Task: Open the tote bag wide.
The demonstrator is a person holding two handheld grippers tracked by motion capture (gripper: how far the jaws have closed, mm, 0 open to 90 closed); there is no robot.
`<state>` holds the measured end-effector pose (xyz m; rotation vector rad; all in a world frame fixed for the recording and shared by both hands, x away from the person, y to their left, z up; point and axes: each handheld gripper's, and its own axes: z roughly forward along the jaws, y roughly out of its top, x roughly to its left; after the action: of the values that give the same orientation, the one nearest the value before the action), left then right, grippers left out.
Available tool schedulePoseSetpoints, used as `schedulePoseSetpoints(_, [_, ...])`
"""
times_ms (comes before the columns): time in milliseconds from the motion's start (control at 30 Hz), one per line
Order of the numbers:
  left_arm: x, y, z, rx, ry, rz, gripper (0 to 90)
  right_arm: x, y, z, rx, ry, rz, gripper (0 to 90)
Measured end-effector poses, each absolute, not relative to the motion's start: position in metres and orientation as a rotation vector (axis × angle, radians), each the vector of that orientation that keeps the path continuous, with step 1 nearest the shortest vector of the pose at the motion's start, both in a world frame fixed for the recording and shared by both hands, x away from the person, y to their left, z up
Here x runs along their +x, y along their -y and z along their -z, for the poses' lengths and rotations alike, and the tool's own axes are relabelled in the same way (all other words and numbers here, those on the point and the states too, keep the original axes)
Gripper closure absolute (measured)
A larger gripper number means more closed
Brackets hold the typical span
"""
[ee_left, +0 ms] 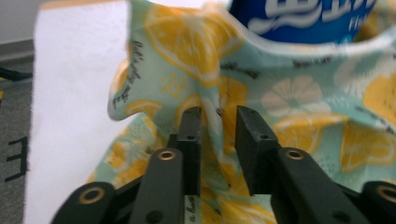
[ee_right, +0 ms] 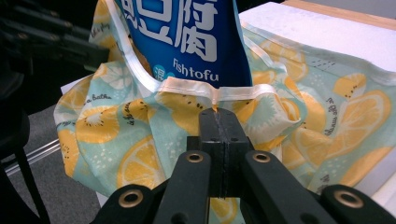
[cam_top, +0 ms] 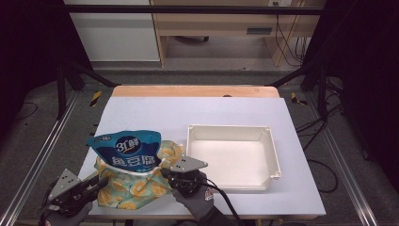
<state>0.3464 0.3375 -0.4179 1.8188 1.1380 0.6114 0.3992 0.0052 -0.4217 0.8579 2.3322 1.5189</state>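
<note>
Grey floor (cam_top: 28, 141) around white table (cam_top: 188, 113); wooden desk (cam_top: 216, 23) behind

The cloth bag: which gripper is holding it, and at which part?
The right gripper is shut on the cloth bag at its white rim. The left gripper has a fold between open jaws, not pressed.

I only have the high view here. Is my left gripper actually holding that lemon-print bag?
Observer: No. The left gripper has its jaws apart, with a fold of the lemon-print bag loose between them.
Operator: And the right one?
Observer: The right gripper is shut, its tips pinching the bag just under the white hem.
Operator: What does the blue packet say in English?
Observer: Fishtofu, in white letters.
</note>
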Motion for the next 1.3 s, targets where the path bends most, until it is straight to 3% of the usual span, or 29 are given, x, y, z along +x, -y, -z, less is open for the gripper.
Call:
schedulePoseSetpoints(233, [0.348, -0.338, 0.394, 1.759, -1.1, -0.65, 64.3, 0.399, -0.006, 0.422, 0.85, -2.342, -1.505, 90.0])
schedulePoseSetpoints(300, [0.352, -0.335, 0.391, 1.779, -1.092, -0.663, 67.8, 0.398, -0.006, 0.422, 0.847, -2.343, -1.505, 90.0])
schedulePoseSetpoints(433, [0.359, -0.332, 0.396, 1.847, -1.094, -0.644, 88.0, 0.397, -0.007, 0.424, 0.852, -2.337, -1.508, 90.0])
schedulePoseSetpoints(467, [0.36, -0.331, 0.399, 1.861, -1.098, -0.635, 89.5, 0.397, -0.007, 0.425, 0.854, -2.34, -1.505, 90.0])
schedulePoseSetpoints(733, [0.358, -0.331, 0.425, 1.935, -1.133, -0.579, 89.9, 0.393, -0.011, 0.441, 0.875, -2.356, -1.461, 90.0])
schedulePoseSetpoints(1300, [0.361, -0.325, 0.443, 2.014, -1.147, -0.556, 89.6, 0.388, -0.019, 0.475, 0.93, -2.378, -1.353, 88.4])
